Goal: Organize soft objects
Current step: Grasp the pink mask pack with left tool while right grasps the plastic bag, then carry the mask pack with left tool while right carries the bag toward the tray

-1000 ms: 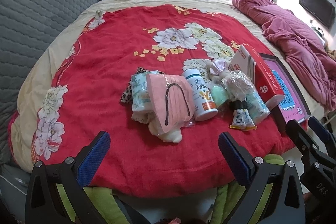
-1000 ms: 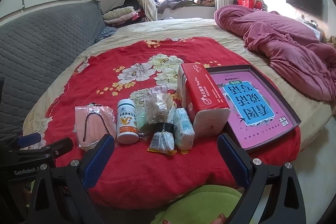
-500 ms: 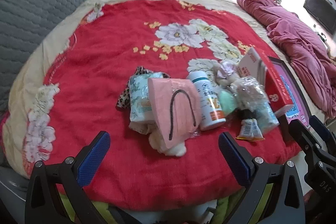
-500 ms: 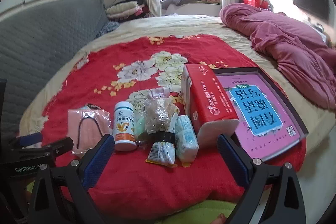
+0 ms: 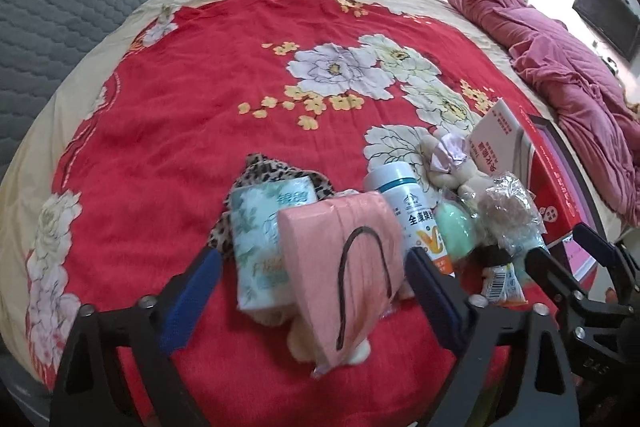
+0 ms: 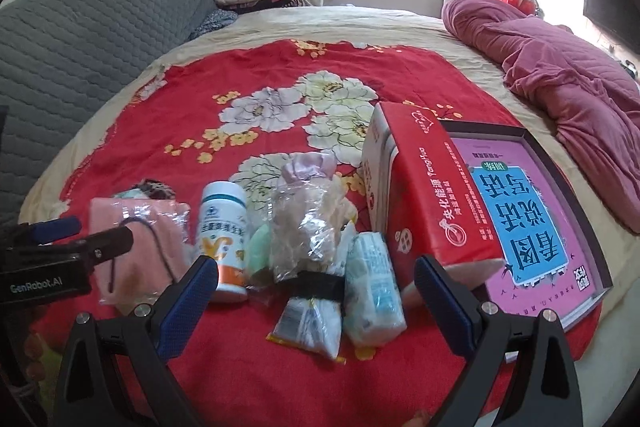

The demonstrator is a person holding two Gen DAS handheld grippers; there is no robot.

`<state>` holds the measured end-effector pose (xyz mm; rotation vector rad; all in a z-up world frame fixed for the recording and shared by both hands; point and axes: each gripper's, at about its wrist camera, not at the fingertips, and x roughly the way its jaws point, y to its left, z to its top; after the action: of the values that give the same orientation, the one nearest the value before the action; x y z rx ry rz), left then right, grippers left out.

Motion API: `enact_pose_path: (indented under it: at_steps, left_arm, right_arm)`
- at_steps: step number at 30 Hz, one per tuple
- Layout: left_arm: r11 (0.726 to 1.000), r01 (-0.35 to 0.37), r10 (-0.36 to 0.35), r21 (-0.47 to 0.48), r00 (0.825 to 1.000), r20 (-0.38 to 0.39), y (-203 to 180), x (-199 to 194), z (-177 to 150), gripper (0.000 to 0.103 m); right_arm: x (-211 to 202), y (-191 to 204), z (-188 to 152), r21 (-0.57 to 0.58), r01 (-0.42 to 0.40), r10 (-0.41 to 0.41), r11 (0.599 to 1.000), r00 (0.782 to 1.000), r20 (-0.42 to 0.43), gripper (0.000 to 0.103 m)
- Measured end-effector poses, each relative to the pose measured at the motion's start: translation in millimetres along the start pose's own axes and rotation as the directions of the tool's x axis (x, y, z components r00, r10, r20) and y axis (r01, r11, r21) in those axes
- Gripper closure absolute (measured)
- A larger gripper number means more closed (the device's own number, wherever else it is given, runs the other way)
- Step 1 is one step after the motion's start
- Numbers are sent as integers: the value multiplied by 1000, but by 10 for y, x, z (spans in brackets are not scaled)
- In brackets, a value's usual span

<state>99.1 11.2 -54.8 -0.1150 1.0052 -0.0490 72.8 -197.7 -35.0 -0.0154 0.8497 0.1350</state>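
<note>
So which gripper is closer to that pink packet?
Left. The left gripper is open around the pink packet; the right gripper hovers off to its right.

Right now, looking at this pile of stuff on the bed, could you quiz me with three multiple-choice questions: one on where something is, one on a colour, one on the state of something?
1. Where is the white bottle?
A. between the pink pack and the green sponge
B. inside the pink box
C. on the grey headboard

2. What colour is the tissue box?
A. blue
B. red
C. yellow

3. How is the left gripper?
A. shut on the bottle
B. open, around the pink pack
C. out of view

Answers: 1 A, it stands between the pack and the green sponge; 2 B, its sides are red; 3 B, its fingers stand apart on either side.
</note>
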Motion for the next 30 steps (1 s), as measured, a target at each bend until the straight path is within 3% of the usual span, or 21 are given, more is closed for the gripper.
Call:
enact_pose_path:
  at_steps: [6, 10, 14, 16, 18, 26, 30]
  left_arm:
    - [1000, 27, -27, -16, 999, -33, 18, 136, 11, 36]
    - [1000, 29, -29, 5, 999, -21, -25, 120, 14, 43]
    - [999, 31, -31, 16, 999, -24, -29, 129, 34, 56]
    - [999, 49, -49, 12, 999, -24, -13, 121, 40, 61]
    - [998, 65, -65, 9, 997, -30, -12, 125, 39, 76]
    - [989, 149, -149, 24, 989, -10, -90, 20, 29, 91]
    - [988, 149, -149, 47, 989, -11, -169, -18, 64, 95]
  right_arm:
    - [235, 71, 122, -51, 4, -6, 999, 1000, -30, 4]
    - [453, 162, 180, -99, 28, -35, 995, 997, -71, 17]
    - [632, 137, 201, -83, 28, -38, 996, 992, -123, 34]
    - [649, 140, 200, -78, 31, -39, 996, 993, -112, 50]
    - [656, 144, 201, -82, 25, -33, 996, 994, -106, 50]
    - [505, 36, 231, -36, -35, 32, 999, 997, -76, 52]
    - [375, -13, 296, -21, -72, 71, 997, 996, -56, 52]
